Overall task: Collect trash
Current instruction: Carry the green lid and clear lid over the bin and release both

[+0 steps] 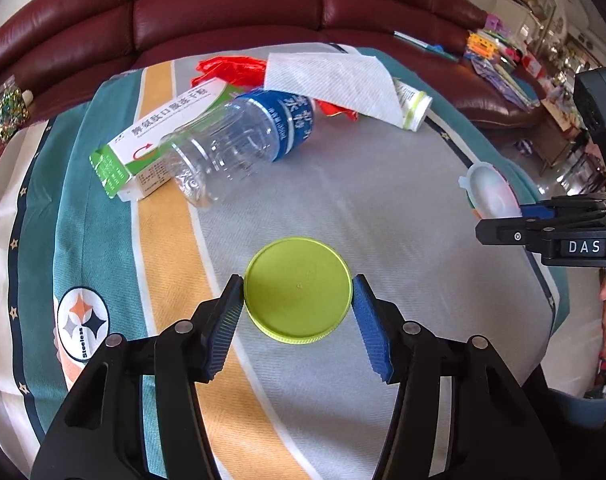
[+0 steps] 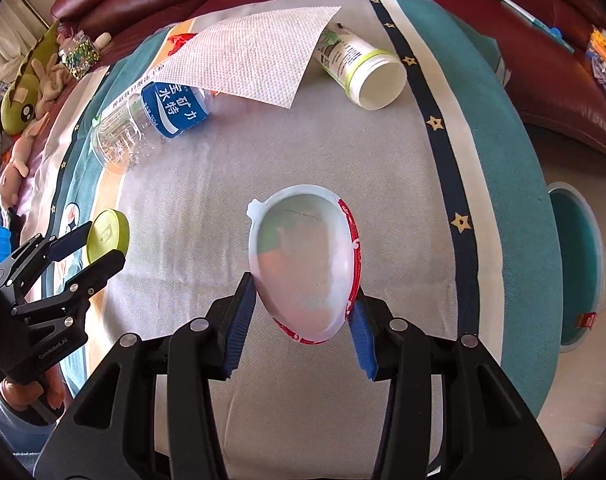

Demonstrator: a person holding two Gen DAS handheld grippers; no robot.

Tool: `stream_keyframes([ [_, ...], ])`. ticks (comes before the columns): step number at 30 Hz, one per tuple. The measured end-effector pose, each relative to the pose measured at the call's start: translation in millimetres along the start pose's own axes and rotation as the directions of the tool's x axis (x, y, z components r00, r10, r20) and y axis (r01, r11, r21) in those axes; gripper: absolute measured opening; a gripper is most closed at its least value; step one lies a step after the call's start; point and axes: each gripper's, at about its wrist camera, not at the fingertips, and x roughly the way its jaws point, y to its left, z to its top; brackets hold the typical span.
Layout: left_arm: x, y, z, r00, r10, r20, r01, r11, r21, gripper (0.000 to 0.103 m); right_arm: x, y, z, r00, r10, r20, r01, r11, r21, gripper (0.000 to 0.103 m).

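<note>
My left claw [image 1: 298, 300] holds the green lid [image 1: 298, 290] between its pads. My right claw [image 2: 303, 308] holds the plastic cup [image 2: 305, 268] above the blanket [image 2: 383, 168].

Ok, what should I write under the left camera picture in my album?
Left gripper pinching a lime green lid above the striped cloth, with an empty water bottle lying behind.

Bright, even daylight, soft shadows, strong fisheye bending with dark corners; glare at the right edge.
</note>
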Motion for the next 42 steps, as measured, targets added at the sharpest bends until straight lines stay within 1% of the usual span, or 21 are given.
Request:
stream_keyframes([
  [3,-2,-15,6,1.000,-0.015,0.001,0.015,1.000,0.016,0.056,-13,-13,-4,1.000,0.011,0.025,-0.012,1.000,0.016,0.043],
  [4,-3,-21,10,1.000,-0.022,0.000,0.022,0.999,0.025,0.056,-22,-24,-6,0.999,0.015,0.044,-0.017,0.999,0.030,0.043],
  [11,-7,-63,28,0.999,-0.053,0.010,0.052,0.994,0.091,0.056,-49,-64,-14,0.995,0.017,0.099,-0.026,0.996,0.086,0.043],
  [20,0,-133,53,0.996,-0.093,0.005,0.090,0.975,0.202,0.056,-81,-121,-22,0.986,-0.010,0.167,-0.015,0.988,0.151,0.043],
  [26,9,-186,70,0.992,-0.123,-0.009,0.121,0.952,0.280,0.056,-99,-173,-31,0.977,-0.034,0.209,-0.014,0.974,0.226,0.043],
  [32,21,-244,85,0.988,-0.153,-0.025,0.151,0.920,0.362,0.056,-118,-231,-45,0.966,-0.068,0.248,-0.012,0.951,0.308,0.043],
  [37,37,-294,98,0.982,-0.182,-0.055,0.189,0.895,0.404,0.056,-126,-276,-57,0.960,-0.095,0.262,-0.008,0.930,0.366,0.043],
  [42,58,-339,108,0.977,-0.196,-0.089,0.215,0.870,0.443,0.056,-127,-312,-63,0.960,-0.097,0.264,-0.021,0.912,0.409,0.043],
])
